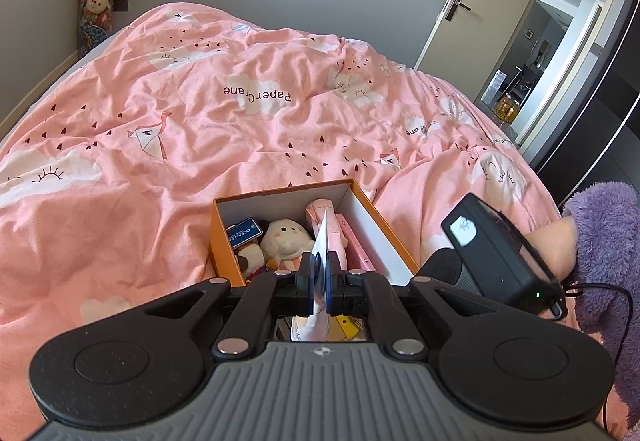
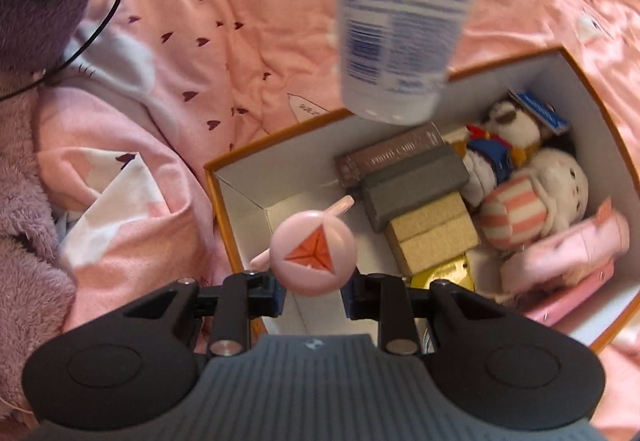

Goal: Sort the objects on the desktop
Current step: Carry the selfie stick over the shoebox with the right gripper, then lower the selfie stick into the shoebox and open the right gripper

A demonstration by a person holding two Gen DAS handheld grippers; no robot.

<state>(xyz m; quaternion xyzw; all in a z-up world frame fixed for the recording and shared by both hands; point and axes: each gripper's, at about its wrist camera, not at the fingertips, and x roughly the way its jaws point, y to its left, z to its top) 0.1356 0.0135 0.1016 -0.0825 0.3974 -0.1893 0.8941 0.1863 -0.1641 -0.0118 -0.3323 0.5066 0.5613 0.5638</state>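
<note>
My left gripper is clenched on a thin white card, held edge-on with its long axis running forward over the near end of the orange box on the pink duvet. My right gripper grasps a round pink cap between its pads; I cannot tell what hangs beneath it. It points steeply down over the box's bare near-left corner, with the 2 plush toys and small blocks off to the right. A white tube hangs overhead. The right hand looks nearer a drop: straight down, I judge.
</note>
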